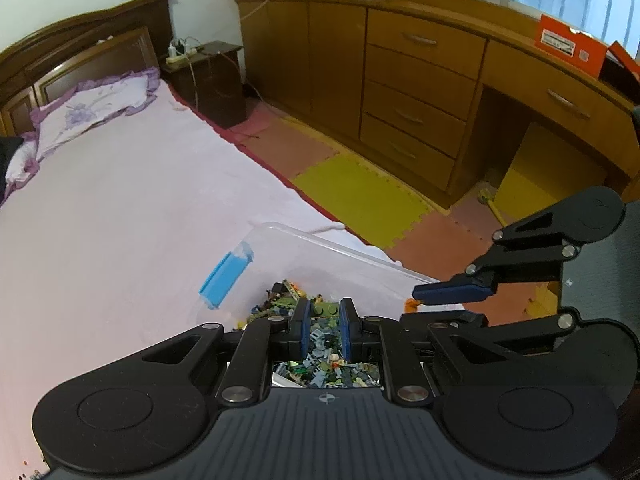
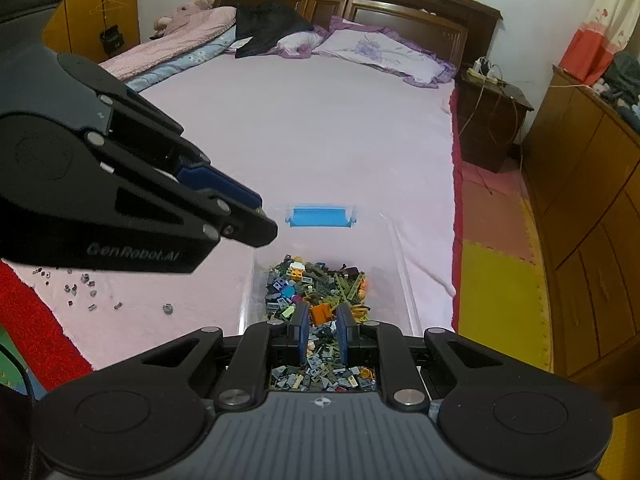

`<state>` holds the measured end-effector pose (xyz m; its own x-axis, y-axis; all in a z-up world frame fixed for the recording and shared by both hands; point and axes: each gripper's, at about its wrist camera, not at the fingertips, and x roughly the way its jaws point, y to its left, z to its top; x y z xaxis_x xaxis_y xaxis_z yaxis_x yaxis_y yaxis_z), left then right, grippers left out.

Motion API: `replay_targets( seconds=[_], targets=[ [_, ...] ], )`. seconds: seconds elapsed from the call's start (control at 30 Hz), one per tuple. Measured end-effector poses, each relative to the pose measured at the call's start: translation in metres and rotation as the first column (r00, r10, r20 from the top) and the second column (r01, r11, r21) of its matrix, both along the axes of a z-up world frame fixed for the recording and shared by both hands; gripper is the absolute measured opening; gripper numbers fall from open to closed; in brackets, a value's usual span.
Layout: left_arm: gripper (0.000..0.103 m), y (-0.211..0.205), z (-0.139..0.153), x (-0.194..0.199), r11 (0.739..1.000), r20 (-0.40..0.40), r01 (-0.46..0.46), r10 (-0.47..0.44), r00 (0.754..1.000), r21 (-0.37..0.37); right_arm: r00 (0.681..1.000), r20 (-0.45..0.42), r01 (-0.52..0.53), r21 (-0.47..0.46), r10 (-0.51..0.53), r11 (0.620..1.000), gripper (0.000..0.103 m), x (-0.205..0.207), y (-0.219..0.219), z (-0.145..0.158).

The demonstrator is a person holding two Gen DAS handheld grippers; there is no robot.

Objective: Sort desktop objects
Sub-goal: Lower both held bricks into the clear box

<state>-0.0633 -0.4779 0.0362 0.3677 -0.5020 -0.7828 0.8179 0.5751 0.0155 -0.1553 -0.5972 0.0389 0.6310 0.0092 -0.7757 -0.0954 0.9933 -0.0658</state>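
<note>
A clear plastic bin (image 1: pixel 340 246) (image 2: pixel 400 268) with a blue latch (image 1: pixel 226 278) (image 2: pixel 320 216) lies on the pink bed. It holds a heap of small mixed building bricks (image 1: pixel 280 300) (image 2: pixel 316 280). My left gripper (image 1: pixel 325 314) (image 2: pixel 264 220) hovers over the heap, shut on an olive green studded plate (image 1: pixel 326 311). My right gripper (image 2: pixel 322 316) (image 1: pixel 416 294) is close on its right above the bin, shut on an orange brick (image 2: pixel 320 313). That orange brick (image 1: pixel 411 304) peeks out under its fingertip in the left wrist view.
Several tiny grey pieces (image 2: pixel 80 292) lie loose on the sheet left of the bin. Pillows (image 2: pixel 384 54) and dark clothing (image 2: pixel 268 26) sit at the headboard. A nightstand (image 2: pixel 492 120), wooden drawers (image 1: pixel 420 104) and foam floor mats (image 1: pixel 360 196) lie right of the bed.
</note>
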Motion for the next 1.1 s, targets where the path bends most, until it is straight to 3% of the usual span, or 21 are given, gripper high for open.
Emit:
replay_targets(
  seconds=[1.1],
  targets=[
    [0.017, -0.004, -0.012, -0.003, 1.0, -0.035, -0.001, 0.002, 0.999, 0.029, 1.0, -0.028, -0.011, -0.01, 0.011, 1.0, 0.016, 0.01, -0.002, -0.015]
  ],
)
